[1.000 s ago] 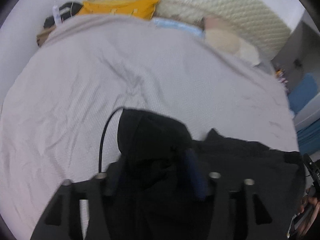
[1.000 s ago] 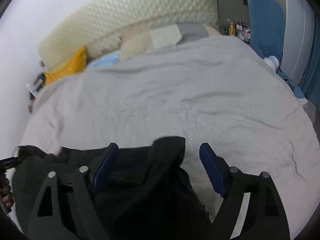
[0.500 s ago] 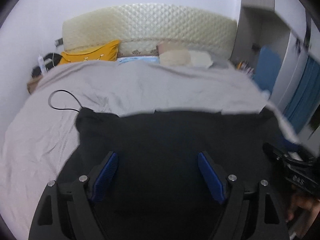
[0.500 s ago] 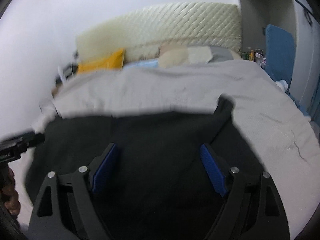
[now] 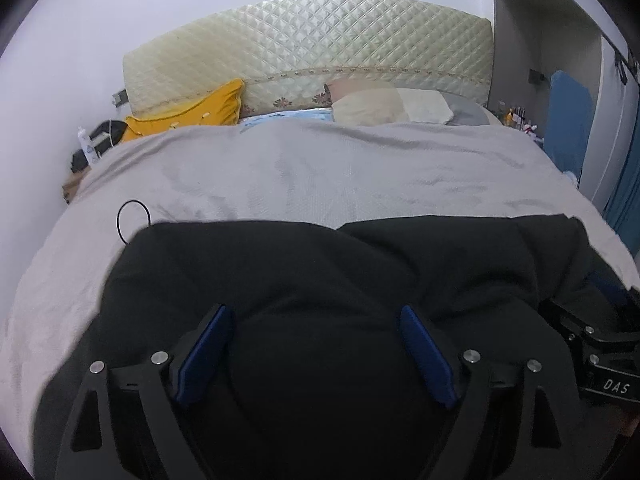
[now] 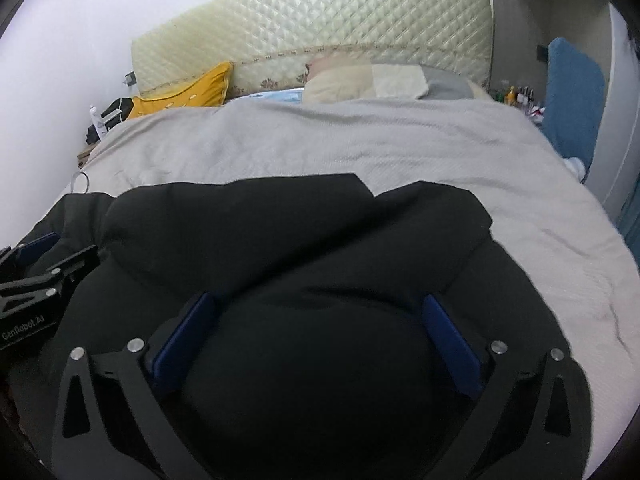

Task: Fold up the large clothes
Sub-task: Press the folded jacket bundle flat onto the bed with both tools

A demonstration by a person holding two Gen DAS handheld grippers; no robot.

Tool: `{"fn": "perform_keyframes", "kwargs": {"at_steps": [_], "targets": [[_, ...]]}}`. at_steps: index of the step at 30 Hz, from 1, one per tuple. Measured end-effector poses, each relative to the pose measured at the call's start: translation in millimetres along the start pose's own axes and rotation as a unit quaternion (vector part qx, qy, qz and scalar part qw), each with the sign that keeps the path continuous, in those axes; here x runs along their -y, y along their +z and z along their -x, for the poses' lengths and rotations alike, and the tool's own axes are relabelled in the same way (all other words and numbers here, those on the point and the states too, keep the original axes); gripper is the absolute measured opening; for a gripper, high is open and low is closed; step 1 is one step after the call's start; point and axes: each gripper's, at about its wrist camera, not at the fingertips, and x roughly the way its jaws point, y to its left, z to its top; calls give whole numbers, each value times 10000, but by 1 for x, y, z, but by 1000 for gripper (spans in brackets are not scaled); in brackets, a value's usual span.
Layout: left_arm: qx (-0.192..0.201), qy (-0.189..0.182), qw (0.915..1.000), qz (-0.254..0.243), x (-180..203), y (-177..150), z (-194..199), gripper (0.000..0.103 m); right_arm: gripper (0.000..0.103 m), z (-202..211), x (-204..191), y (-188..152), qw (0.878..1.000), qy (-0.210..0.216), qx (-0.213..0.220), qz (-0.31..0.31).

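Left wrist view: one large black fabric garment (image 5: 320,280) lies spread on the near part of the grey bedspread (image 5: 320,168). The left gripper (image 5: 316,352) hangs over it with jaws opening, blue pads wide apart, apparently clear of the cloth.

Right wrist view: the same single garment (image 6: 300,240) lies under the right gripper (image 6: 316,344), its jaws also opening; two pillows, one yellow (image 6: 188,96), one beige (image 6: 360,82), sit by the headboard.

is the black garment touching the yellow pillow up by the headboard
Apart. The left wrist view shows a wide stretch of bare grey bedspread between the black garment and the yellow pillow.
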Motion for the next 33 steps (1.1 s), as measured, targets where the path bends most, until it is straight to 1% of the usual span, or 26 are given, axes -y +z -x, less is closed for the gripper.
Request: {"fn": "perform_keyframes", "kwargs": {"at_steps": [2, 4, 6, 10, 12, 15, 19, 20, 22, 24, 27, 29, 30, 31, 33], "targets": [[-24, -98, 9999, 58, -3, 3, -11, 89, 103, -9, 6, 0, 9999, 108, -16, -99], [50, -176, 9998, 76, -2, 5, -21, 90, 103, -16, 10, -2, 9997, 188, 56, -177], [131, -140, 9998, 61, 2, 6, -32, 91, 103, -24, 12, -5, 9995, 142, 205, -180], [210, -20, 9998, 21, 9, 9, -48, 93, 103, -40, 11, -4, 9994, 78, 274, -198], [174, 33, 9998, -34, 13, 12, -57, 93, 103, -47, 13, -3, 9993, 56, 300, -218], [105, 37, 9999, -67, 14, 14, -60, 93, 103, -53, 15, -2, 9992, 93, 259, -276], [2, -46, 10000, -78, 5, 10, -48, 93, 103, -44, 13, -3, 9994, 74, 213, -271], [-35, -6, 9999, -139, 3, 8, -43, 93, 103, -41, 12, -3, 9995, 91, 176, -261], [33, 75, 9998, -182, -7, 6, -25, 93, 103, -29, 10, -1, 9998, 134, 96, -129], [196, 117, 9997, -78, -23, 5, -5, 93, 103, -13, 8, -1, 9997, 107, 200, 46], [275, 120, 9995, 108, -46, 0, 16, 93, 103, 20, 14, -2, 9983, 136, 567, 77], [325, 256, 9991, 136, -57, -5, 25, 93, 103, 30, 24, -2, 9980, 145, 615, -68], [340, 484, 9982, 101, -64, -10, 29, 93, 103, 33, 32, -4, 9980, 167, 587, -161], [335, 575, 9977, 98, -69, -13, 29, 93, 103, 33, 39, -6, 9983, 145, 540, -188], [202, 541, 9981, 228, -84, -22, 25, 93, 103, 28, 50, -14, 9987, 131, 440, -216]]}}
